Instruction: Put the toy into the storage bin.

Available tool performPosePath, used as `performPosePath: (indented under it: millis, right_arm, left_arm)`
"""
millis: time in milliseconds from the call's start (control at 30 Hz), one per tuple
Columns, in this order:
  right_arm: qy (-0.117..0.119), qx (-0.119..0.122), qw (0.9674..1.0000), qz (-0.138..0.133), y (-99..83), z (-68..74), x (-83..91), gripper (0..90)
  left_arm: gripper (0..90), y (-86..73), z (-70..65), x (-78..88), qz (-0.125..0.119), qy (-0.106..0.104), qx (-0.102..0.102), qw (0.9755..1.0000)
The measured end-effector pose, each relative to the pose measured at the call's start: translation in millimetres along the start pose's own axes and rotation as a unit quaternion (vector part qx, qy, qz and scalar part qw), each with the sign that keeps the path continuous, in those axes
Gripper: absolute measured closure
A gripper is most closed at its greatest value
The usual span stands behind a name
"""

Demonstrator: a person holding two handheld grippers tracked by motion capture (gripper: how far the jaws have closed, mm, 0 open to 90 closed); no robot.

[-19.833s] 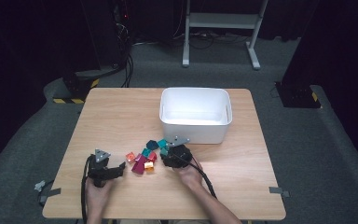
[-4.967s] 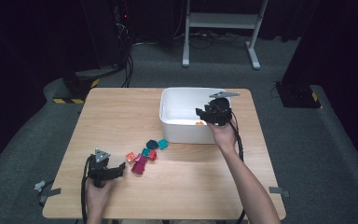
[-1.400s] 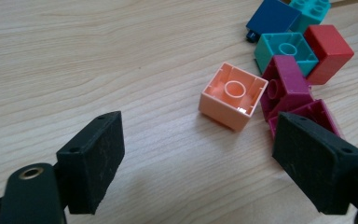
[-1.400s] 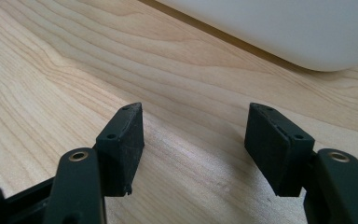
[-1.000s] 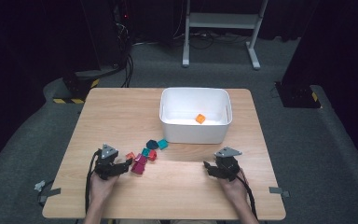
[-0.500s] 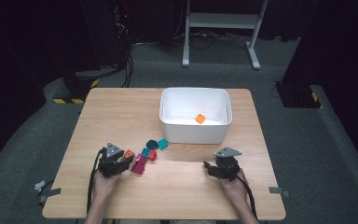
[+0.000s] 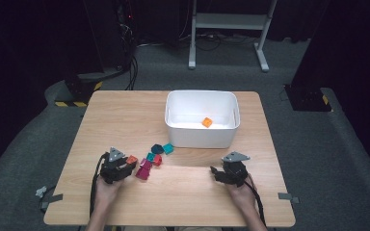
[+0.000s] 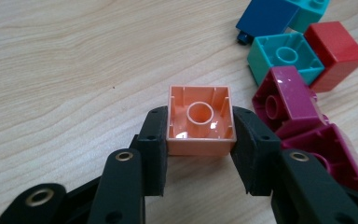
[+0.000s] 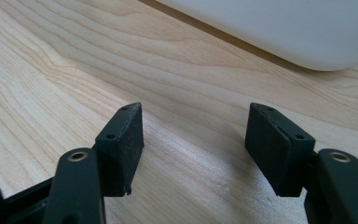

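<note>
**Orange brick pinched at the edge of the brick cluster**

On the wooden worktop (image 7: 125,120), a white tub (image 7: 201,137) toward the far side, with a small orange piece (image 7: 206,122) lying inside. Between tub and near edge, a loose cluster of bricks: a dark blue brick (image 8: 265,16) and a teal brick (image 8: 286,55) farther out, a red brick (image 8: 335,49) touching the teal one, and two magenta bricks (image 8: 289,100) just beside the left tongs. Magenta bricks crowding the outer side of one jaw, touching or nearly so; bare wood on the other side.

Both forearms in from the near edge, hands low on the worktop and well apart. Left hand (image 7: 107,190) by the cluster, right hand (image 7: 238,192) on bare wood in front of the tub, nothing close around it.

Left tongs (image 8: 200,142) just closing, pads now pressed on both side walls of the orange brick (image 8: 200,119), hollow underside turned toward the left gripper view; brick at the near-left edge of the cluster, resting on or just above the wood. Right tongs (image 9: 193,137) spread wide, nothing between the pads, aimed at the wood near the tub's wall.
</note>
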State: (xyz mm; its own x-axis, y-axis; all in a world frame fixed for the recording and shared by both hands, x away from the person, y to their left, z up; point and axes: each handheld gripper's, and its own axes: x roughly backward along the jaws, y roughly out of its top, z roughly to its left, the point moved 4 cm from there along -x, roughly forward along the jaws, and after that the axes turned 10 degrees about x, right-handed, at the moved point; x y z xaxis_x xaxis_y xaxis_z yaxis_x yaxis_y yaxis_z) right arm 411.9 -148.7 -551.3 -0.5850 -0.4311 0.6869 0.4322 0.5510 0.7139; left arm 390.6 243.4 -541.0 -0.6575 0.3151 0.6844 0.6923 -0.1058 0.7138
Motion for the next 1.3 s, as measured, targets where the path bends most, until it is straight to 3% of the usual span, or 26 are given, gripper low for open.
performPosePath:
  millis: [500,733,933,1300]
  right_arm:
    - [0.0,-0.001,1.0,0.001,0.9,0.1,-1.1,35.5]
    - [0.0,-0.001,1.0,0.001,0.9,0.1,-1.1,35.3]
    - [-0.001,-0.001,1.0,0.001,0.3,0.3,-0.6,34.6]
    - [-0.001,0.0,1.0,0.001,0.2,0.1,-0.5,34.4]
  left_arm:
    - [58.8,15.4,-11.1,23.9,0.004,-0.024,0.013,0.9996]
    - [58.7,28.8,-16.9,30.9,0.0,-0.048,0.022,0.9986]
    - [58.7,41.0,-20.4,38.6,0.006,-0.063,0.015,0.9979]
    - [58.7,77.0,-33.0,51.9,-0.008,-0.093,0.002,0.9956]
